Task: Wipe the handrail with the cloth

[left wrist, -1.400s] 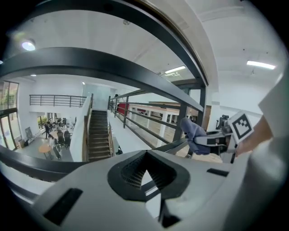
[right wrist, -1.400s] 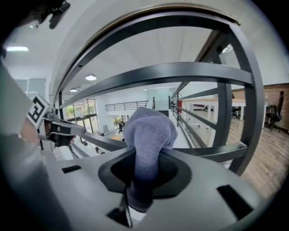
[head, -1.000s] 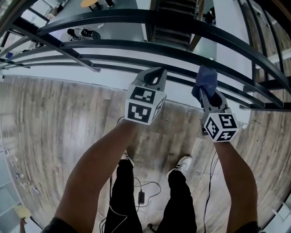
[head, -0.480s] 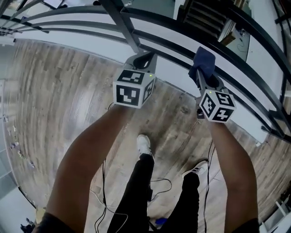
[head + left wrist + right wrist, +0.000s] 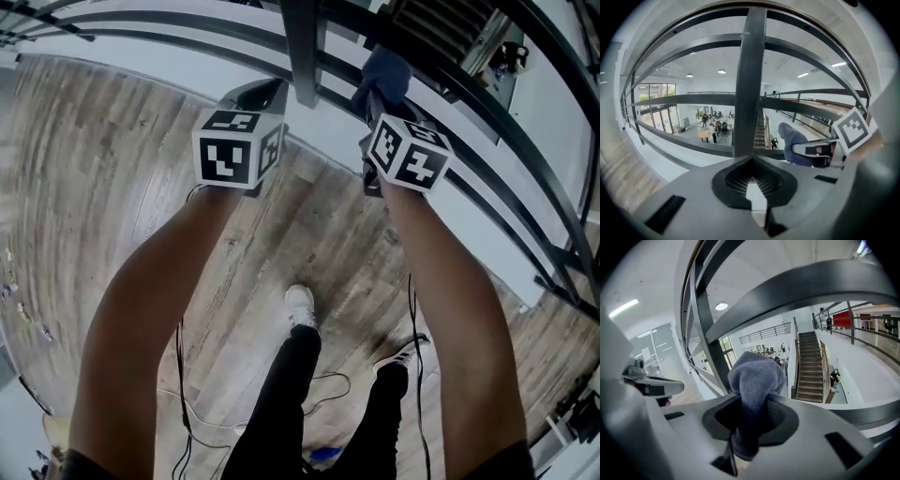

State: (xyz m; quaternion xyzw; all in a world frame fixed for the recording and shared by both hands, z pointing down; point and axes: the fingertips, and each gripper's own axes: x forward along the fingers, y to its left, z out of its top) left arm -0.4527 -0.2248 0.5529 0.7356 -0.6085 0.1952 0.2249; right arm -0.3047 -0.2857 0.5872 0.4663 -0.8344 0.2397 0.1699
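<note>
A dark metal handrail (image 5: 487, 94) curves across the top of the head view, and a vertical post (image 5: 300, 47) stands between my two grippers. My right gripper (image 5: 380, 94) is shut on a bunched blue cloth (image 5: 384, 67), held up against the railing bars. In the right gripper view the cloth (image 5: 757, 376) sticks out of the gripper (image 5: 749, 401), and the broad handrail (image 5: 811, 287) passes just above it; I cannot tell whether they touch. My left gripper (image 5: 258, 94) is shut on nothing and points at the post (image 5: 750, 84).
Wooden plank floor (image 5: 112, 169) lies under me, with a cable (image 5: 328, 384) trailing by the person's feet. Beyond the railing there is a drop to a lower hall with a staircase (image 5: 808, 366) and a table with people (image 5: 705, 133).
The person has stepped along the railing, so the post now stands between the grippers. Both grippers sit higher and further left in the head view. The cloth stays in the right gripper.
</note>
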